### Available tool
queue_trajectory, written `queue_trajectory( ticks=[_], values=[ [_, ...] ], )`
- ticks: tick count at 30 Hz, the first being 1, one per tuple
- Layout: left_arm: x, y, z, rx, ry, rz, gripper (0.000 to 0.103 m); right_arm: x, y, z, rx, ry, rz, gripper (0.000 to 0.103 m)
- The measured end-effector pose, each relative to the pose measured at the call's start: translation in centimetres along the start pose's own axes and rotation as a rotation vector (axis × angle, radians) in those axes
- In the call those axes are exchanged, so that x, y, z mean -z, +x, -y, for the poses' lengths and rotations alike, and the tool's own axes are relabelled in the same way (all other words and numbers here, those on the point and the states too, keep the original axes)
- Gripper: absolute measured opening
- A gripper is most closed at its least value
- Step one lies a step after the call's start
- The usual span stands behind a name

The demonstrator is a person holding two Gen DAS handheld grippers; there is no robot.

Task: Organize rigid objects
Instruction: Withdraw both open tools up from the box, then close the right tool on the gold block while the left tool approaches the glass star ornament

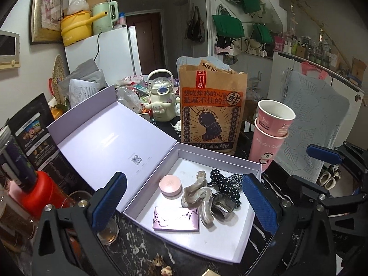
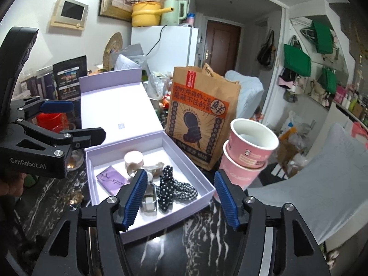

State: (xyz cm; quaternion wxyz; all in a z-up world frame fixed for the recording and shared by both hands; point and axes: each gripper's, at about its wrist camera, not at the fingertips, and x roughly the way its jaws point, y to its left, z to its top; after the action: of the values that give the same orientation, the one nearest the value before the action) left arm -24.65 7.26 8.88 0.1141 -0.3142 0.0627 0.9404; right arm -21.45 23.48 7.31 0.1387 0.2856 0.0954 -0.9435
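Observation:
An open lavender box lies on the dark marble table, its lid folded back to the left. Inside it are a pink round compact, a pearly hair claw, a polka-dot scrunchie, a dark clip and a purple card. My left gripper hovers over the box, open wide and empty. My right gripper hangs above the box's near right corner, open, holding nothing.
A brown printed paper bag stands right behind the box. Two stacked pink paper cups stand at its right. Left of the box are a red-capped bottle, a glass and dark packets. Clutter fills the back.

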Motion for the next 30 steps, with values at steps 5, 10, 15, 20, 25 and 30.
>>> queue_trajectory(
  ticks=[5, 10, 15, 20, 25, 30],
  values=[
    [0.9, -1.8, -0.1, 0.007, -0.019, 0.002, 0.102, 0.8, -2.3, 0.1, 0.004, 0.012, 0.019, 0.066],
    [2.1, -3.1, -0.4, 0.026, -0.042, 0.002, 0.102, 1.9, -4.0, 0.2, 0.011, 0.031, 0.027, 0.067],
    [3.6, -4.4, -0.5, 0.032, -0.062, 0.011, 0.102, 3.4, -5.4, -0.2, 0.011, 0.040, 0.015, 0.071],
    [5.3, -5.1, -0.7, 0.036, -0.085, 0.011, 0.102, 4.7, -6.0, -0.8, 0.011, 0.036, -0.001, 0.073],
    [6.7, -5.2, -1.0, 0.038, -0.105, -0.003, 0.102, 5.9, -6.2, -1.2, -0.020, 0.060, -0.022, 0.076],
    [8.6, -5.1, -1.3, 0.046, -0.122, -0.046, 0.102, 7.4, -6.4, -2.3, -0.063, 0.066, -0.034, 0.076]
  ],
)
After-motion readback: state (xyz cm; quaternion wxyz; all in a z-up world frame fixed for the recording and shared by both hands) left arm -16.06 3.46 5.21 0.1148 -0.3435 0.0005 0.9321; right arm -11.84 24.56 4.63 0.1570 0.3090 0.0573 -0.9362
